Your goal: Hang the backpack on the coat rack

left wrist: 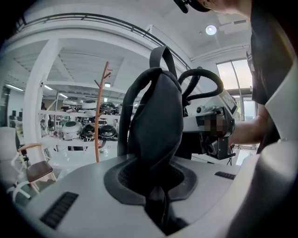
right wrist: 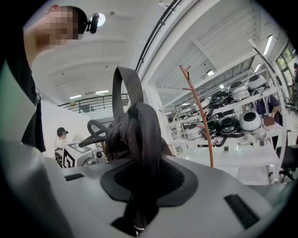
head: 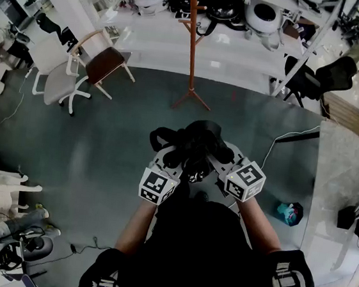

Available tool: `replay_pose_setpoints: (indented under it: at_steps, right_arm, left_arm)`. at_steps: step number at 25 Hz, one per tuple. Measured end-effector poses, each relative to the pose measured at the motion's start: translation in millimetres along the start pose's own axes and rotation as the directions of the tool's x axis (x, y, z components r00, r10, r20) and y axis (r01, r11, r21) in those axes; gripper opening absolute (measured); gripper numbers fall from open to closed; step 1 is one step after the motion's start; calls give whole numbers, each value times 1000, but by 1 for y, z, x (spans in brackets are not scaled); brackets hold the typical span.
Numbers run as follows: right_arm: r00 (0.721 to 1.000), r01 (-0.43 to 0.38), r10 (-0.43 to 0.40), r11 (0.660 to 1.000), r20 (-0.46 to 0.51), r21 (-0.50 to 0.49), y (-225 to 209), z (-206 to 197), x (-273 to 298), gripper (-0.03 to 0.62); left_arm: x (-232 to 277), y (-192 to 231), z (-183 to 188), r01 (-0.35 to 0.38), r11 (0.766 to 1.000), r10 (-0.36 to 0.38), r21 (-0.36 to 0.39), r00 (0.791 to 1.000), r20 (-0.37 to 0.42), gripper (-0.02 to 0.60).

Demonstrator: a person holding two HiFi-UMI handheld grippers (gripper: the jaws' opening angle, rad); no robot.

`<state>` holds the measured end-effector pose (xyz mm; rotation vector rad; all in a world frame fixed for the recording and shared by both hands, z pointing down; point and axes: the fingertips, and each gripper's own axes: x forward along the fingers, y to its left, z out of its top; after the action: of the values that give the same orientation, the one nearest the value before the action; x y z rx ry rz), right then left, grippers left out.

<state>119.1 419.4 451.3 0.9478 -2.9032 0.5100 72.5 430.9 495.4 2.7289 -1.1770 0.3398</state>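
The left claw was pinched shut on black fabric of the backpack, and the right claw gripped another fold of it. The backpack hung between them above the teal floor, well apart from the wooden coat rack beside the shelves.

The right tongs pinch the black backpack; the coat rack stands beyond.

Head view steeply down, gripper views near-level along jaws, all sharing coat rack.
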Motion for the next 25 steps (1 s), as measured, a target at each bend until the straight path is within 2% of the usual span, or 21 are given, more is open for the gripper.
replay_pose_setpoints:
  at_steps: [12, 19, 25]
  right_arm:
    - [1000, 5, -5, 1000, 12, -16, -28, 17, 25, 106]
    - [1000, -2, 1, 999, 31, 36, -49, 27, 56, 104]
    - [1000, 7, -8, 999, 28, 43, -71, 35, 83, 104]
  left_arm:
    - [27, 32, 12, -2, 1000, 2, 22, 1000, -10, 71]
    - [45, 67, 17, 25, 999, -24, 26, 999, -20, 71]
    - [64, 98, 22, 40, 999, -39, 32, 998, -39, 71]
